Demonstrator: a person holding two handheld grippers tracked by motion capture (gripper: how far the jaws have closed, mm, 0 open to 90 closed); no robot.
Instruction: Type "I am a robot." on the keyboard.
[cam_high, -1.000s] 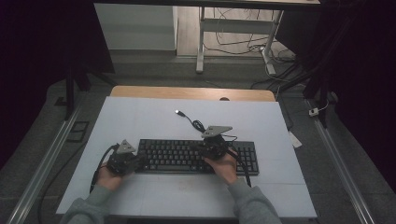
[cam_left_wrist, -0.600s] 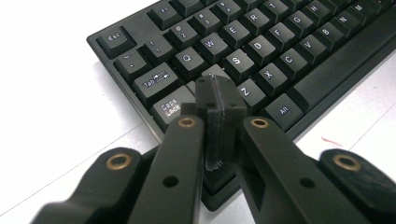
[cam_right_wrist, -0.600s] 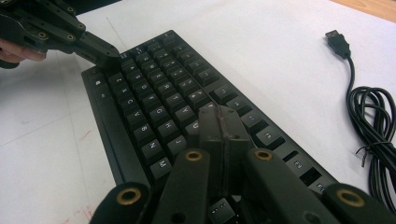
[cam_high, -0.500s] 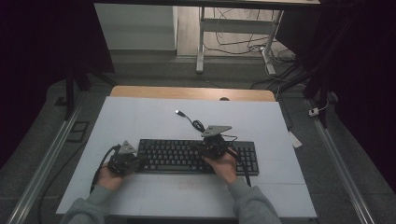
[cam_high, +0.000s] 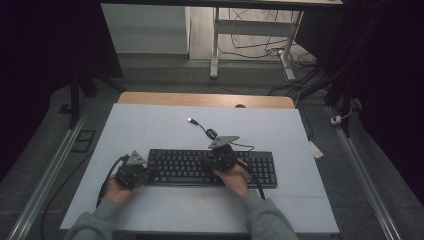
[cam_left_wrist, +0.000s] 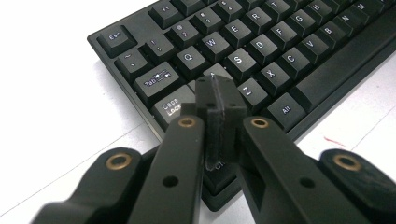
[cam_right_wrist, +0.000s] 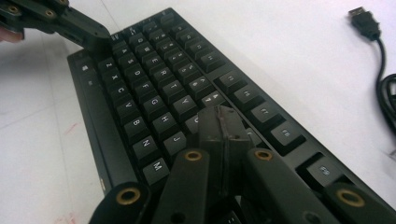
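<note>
Resting on a pale table (cam_high: 150, 125), a black keyboard (cam_high: 260, 167) lies across the lower middle of the high view, its long side running left to right. Left gripper (cam_high: 145, 176), at the keyboard's left end in the high view, has its jaws pressed flat together with nothing between them; in the left gripper view the joined tips (cam_left_wrist: 219, 95) sit over the A key, between the Caps Lock key (cam_left_wrist: 173, 105) and the Z key (cam_left_wrist: 247, 89). Right gripper (cam_high: 214, 161), above the middle of the keyboard in the high view, likewise has its jaws fully closed on nothing; in the right gripper view the joined tips (cam_right_wrist: 219, 123) stand over the keys just right of the J key (cam_right_wrist: 178, 139). Whether either tip actually touches a key cannot be told. Left hand (cam_high: 116, 189) and right hand (cam_high: 234, 179) enter from the bottom edge of the high view. Keyboard cable (cam_high: 212, 134) curls toward the upper middle of the table and ends in a loose USB plug (cam_right_wrist: 362, 19), at the upper right of the right gripper view.
</note>
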